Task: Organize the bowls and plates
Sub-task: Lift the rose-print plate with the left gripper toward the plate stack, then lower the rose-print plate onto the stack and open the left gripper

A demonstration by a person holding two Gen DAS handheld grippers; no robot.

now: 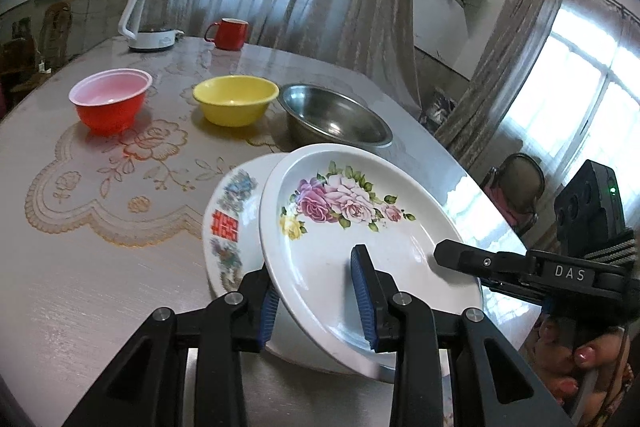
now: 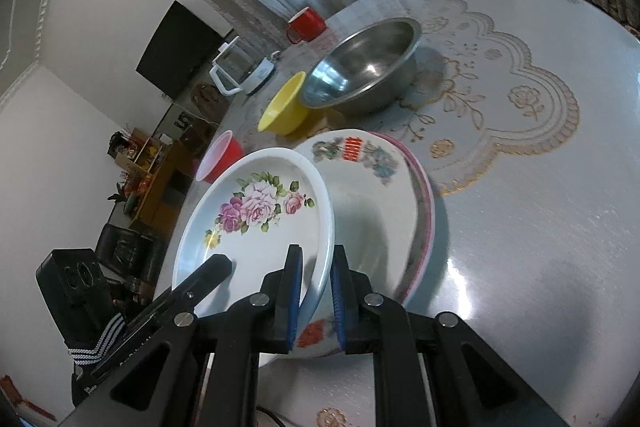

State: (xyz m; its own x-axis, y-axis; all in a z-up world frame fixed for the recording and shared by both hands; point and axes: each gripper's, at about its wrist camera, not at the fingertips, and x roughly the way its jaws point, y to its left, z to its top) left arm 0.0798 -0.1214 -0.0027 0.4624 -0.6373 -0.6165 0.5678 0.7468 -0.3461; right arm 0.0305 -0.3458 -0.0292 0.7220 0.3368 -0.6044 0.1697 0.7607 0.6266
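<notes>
A white plate with pink roses (image 1: 360, 227) (image 2: 256, 223) is held tilted over a plate with a red emblem (image 1: 228, 223) (image 2: 372, 195), which lies on the table on a pink-rimmed plate (image 2: 426, 211). My left gripper (image 1: 316, 291) straddles the rose plate's near rim, pads wide apart, gap visible. My right gripper (image 2: 316, 291) is shut on the rose plate's rim; its finger shows in the left wrist view (image 1: 472, 259). Behind stand a red bowl (image 1: 110, 99) (image 2: 220, 161), a yellow bowl (image 1: 236, 99) (image 2: 284, 107) and a steel bowl (image 1: 336, 115) (image 2: 364, 67).
A white kettle (image 1: 154, 17) (image 2: 240, 67) and a red mug (image 1: 230, 33) (image 2: 306, 25) stand at the table's far side. A lace-patterned cover (image 1: 100, 179) (image 2: 520, 115) lies on the table. The table's right edge (image 1: 480, 183) drops off beside a chair (image 1: 516, 187).
</notes>
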